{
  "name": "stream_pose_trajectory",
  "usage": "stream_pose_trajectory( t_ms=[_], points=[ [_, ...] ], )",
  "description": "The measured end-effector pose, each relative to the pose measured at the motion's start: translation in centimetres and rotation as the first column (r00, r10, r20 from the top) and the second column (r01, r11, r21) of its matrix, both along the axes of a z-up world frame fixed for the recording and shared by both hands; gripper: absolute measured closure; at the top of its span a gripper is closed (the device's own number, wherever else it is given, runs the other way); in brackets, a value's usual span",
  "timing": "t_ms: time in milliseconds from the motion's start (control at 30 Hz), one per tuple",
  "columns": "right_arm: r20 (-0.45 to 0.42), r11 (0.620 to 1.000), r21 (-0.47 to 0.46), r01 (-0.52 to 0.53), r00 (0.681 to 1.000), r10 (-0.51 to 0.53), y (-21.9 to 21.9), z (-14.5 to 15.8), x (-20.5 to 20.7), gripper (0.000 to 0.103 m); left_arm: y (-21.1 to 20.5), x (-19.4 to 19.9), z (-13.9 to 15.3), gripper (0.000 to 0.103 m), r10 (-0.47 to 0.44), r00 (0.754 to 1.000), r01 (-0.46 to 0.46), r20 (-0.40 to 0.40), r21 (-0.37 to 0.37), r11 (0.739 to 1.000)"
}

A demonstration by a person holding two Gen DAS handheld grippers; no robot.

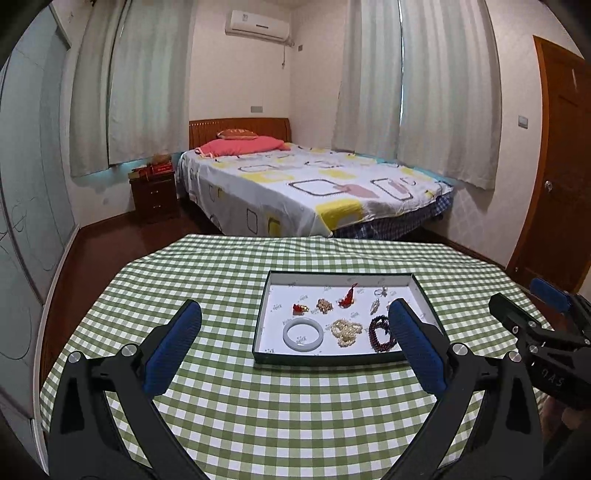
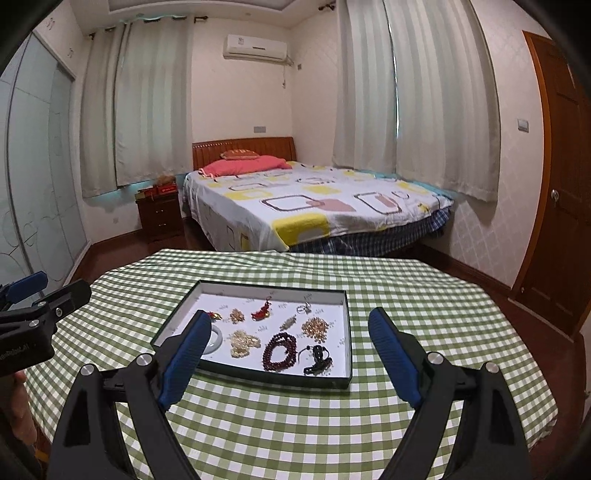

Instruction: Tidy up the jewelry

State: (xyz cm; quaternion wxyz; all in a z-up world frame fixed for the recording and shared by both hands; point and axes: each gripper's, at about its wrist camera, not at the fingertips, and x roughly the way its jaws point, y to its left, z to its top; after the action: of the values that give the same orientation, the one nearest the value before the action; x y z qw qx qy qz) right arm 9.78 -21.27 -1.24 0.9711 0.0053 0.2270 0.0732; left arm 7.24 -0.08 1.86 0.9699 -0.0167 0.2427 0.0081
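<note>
Both claws, left [image 1: 293, 334] and right [image 2: 288, 345], were held open and empty above the bench [image 1: 236, 406] (checked cloth), near the tray [image 2: 255, 373] of jewelry.

A home bedroom: a bed [image 1: 295, 181] with patterned sheet and pink pillow [image 1: 240, 144] stands beyond the checked worktop [image 1: 229, 398], a wooden nightstand [image 1: 155, 195] left of the bed, curtains [image 1: 413, 88] beside it, an air conditioner [image 1: 257, 23] above.

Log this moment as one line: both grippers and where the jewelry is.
left gripper: jaws open, empty | right gripper: jaws open, empty | jewelry: all in tray, none on checked tablecloth | white bangle in tray's near-left corner
</note>
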Motion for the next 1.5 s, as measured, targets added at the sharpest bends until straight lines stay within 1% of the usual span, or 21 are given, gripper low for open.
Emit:
stream_pose_trajectory(
  t_ms=[333, 1500],
  points=[
    [0.038, 1.0, 0.001, -0.006, 0.999, 0.006, 0.4, 1.1, -1.5, 0.019, 0.2, -1.5, 1.0, 0.005, 0.006, 0.999, -0.006, 0.034, -0.003, 1.0],
    [0.052, 1.0, -0.001, -0.001, 0.999, 0.002, 0.9, 1.3, -1.7, 0.019, 0.5, -1.9, 0.7, 0.005, 0.006, 1.0, -0.006, 0.026, -0.018, 1.0]
  ],
)
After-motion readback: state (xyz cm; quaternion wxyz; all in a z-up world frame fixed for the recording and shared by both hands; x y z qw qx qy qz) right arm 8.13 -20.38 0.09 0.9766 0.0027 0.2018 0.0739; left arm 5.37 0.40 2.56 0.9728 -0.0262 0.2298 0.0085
